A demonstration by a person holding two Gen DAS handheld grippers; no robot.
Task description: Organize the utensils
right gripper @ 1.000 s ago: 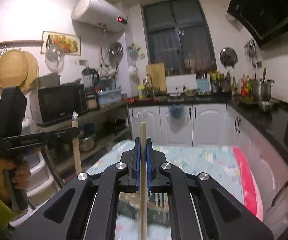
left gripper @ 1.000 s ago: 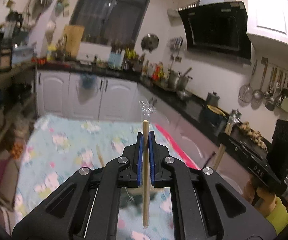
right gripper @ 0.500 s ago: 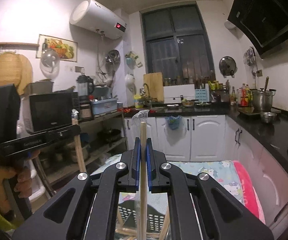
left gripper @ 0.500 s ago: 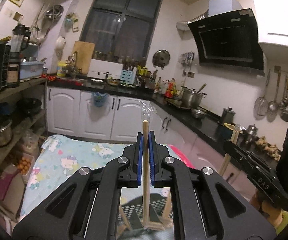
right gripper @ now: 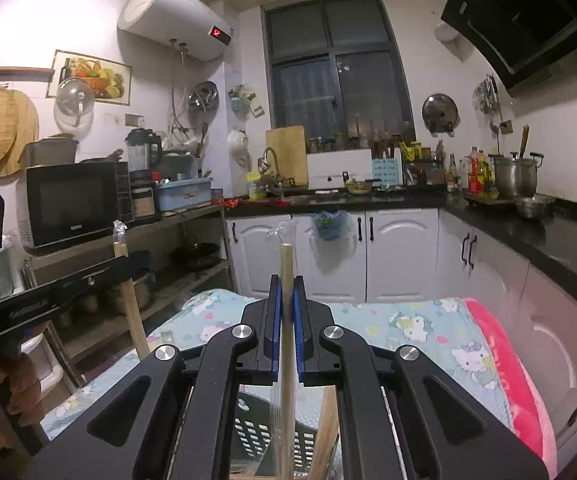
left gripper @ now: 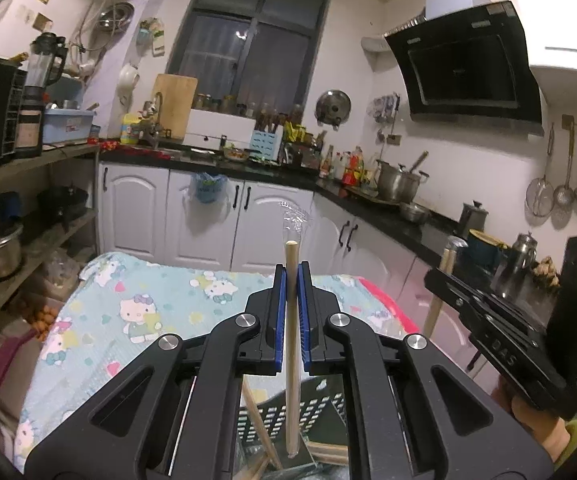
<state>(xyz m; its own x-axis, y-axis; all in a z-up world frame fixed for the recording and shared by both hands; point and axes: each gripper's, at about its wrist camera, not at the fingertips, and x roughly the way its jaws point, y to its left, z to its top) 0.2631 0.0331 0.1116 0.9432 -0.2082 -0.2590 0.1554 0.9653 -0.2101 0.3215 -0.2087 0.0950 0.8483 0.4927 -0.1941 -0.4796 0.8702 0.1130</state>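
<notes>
My left gripper is shut on a wooden utensil handle that stands upright, with clear plastic wrap at its top. Its lower end hangs over a dark slotted basket that holds other wooden handles. My right gripper is shut on a second upright wooden handle, also plastic-tipped, above the same basket. Each gripper shows in the other's view: the right one at the right edge of the left wrist view, the left one at the left edge of the right wrist view.
The basket sits on a table with a light blue cartoon-print cloth and a pink edge. White cabinets and a black counter run behind and to the right. Open shelves with a microwave stand at the left.
Both grippers have tilted up and drawn in over the basket, so the basket and its wooden handles now show under the fingers. Both stay shut on their handles.
</notes>
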